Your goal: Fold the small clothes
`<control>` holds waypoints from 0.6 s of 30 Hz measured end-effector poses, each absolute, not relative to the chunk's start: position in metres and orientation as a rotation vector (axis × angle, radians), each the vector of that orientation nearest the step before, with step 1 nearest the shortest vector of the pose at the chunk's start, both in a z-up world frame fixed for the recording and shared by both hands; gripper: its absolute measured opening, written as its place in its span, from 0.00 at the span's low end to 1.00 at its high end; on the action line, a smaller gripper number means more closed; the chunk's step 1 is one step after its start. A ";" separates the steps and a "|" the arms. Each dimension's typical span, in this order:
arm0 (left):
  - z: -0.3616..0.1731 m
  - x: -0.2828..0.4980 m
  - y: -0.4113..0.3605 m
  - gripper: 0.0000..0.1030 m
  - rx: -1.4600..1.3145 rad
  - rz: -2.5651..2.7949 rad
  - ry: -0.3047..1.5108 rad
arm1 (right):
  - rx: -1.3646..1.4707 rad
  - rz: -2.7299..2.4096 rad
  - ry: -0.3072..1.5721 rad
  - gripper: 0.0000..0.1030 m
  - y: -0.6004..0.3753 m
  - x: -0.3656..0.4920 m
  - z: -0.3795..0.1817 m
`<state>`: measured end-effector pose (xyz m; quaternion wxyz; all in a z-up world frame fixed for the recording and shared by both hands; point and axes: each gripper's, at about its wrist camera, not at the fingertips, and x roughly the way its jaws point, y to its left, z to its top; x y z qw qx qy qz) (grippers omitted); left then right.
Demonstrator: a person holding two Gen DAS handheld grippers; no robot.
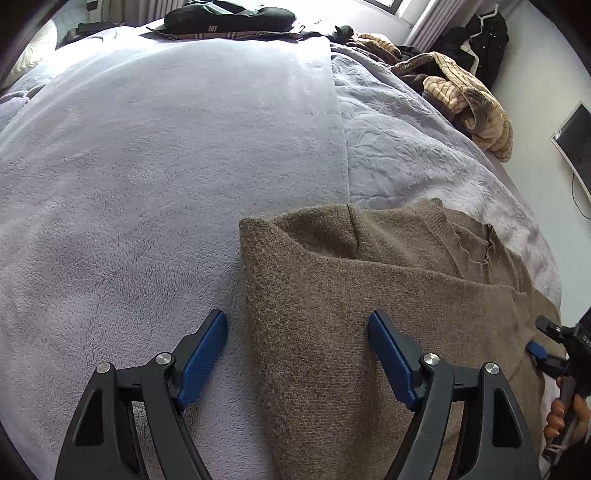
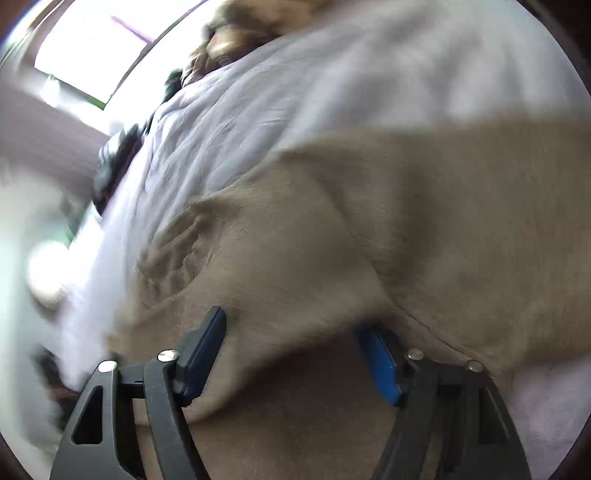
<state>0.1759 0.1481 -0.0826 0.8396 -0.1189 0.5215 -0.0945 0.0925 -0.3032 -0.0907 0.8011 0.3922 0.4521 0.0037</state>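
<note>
A brown knitted sweater (image 1: 369, 280) lies partly folded on the lavender blanket (image 1: 147, 166) of a bed, its collar toward the right. My left gripper (image 1: 297, 319) hovers open over the sweater's left folded edge, one blue pad above the blanket and the other above the knit. At the right edge of that view, a hand (image 1: 557, 417) holds my right gripper (image 1: 539, 336) low over the sweater. The right wrist view is blurred: the right gripper (image 2: 290, 321) stands open, with a raised fold of the sweater (image 2: 369, 229) between its fingers.
A heap of tan striped clothes (image 1: 465, 96) lies on the bed's far right side. Dark garments (image 1: 229, 18) rest at the far end. A dark coat (image 1: 484, 40) hangs by the wall, and a screen (image 1: 576, 144) stands beyond the bed's right edge.
</note>
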 end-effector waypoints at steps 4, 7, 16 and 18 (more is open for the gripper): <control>-0.082 0.183 0.146 0.77 -0.236 -0.225 1.115 | 0.971 0.297 0.938 0.75 -0.253 0.075 -0.081; -0.083 0.186 0.147 0.62 -0.239 -0.255 1.126 | 1.016 0.518 1.037 0.75 -0.175 0.082 -0.096; -0.074 0.185 0.160 0.09 -0.290 -0.335 1.125 | 1.065 0.521 1.143 0.07 -0.055 0.120 -0.138; -0.071 0.185 0.165 0.09 -0.260 -0.336 1.110 | 1.055 0.534 1.137 0.07 -0.050 0.120 -0.135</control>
